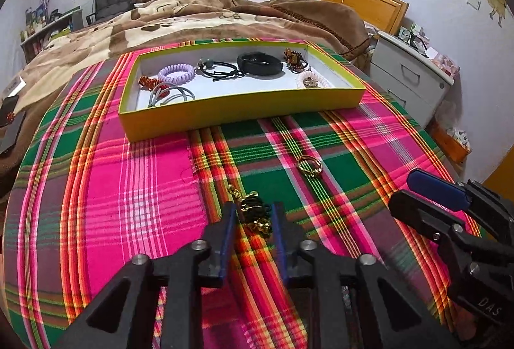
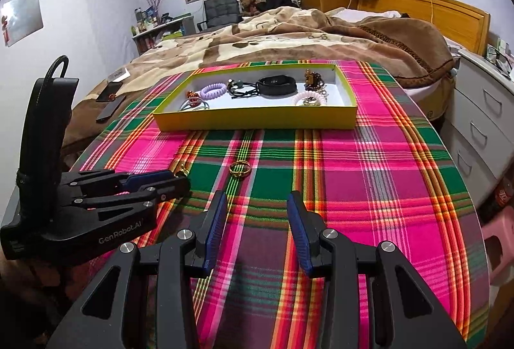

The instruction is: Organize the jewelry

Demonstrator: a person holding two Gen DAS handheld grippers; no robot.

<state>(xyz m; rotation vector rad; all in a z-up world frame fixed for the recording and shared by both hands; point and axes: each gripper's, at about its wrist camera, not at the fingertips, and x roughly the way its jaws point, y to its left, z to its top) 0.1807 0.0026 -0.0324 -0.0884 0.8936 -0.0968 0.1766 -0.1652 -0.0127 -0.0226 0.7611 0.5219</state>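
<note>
A gold and black trinket (image 1: 253,214) lies on the plaid tablecloth, and my left gripper (image 1: 253,207) is shut on it with both blue pads against its sides. A gold ring (image 1: 310,167) lies loose just beyond, to the right. Farther back stands the yellow tray (image 1: 237,111), holding a purple coil tie (image 1: 176,72), black hair ties (image 1: 218,69), a black band (image 1: 260,64), amber beads (image 1: 294,59) and a pink coil tie (image 1: 313,80). My right gripper (image 2: 257,198) hovers open and empty above the cloth, short of the ring (image 2: 240,169), with the left gripper (image 2: 180,182) to its left.
The round table's edge curves away on both sides. Behind it is a bed with a brown blanket (image 2: 289,34), with a dark phone (image 2: 110,104) on it at the left. White drawers (image 2: 482,111) stand close on the right.
</note>
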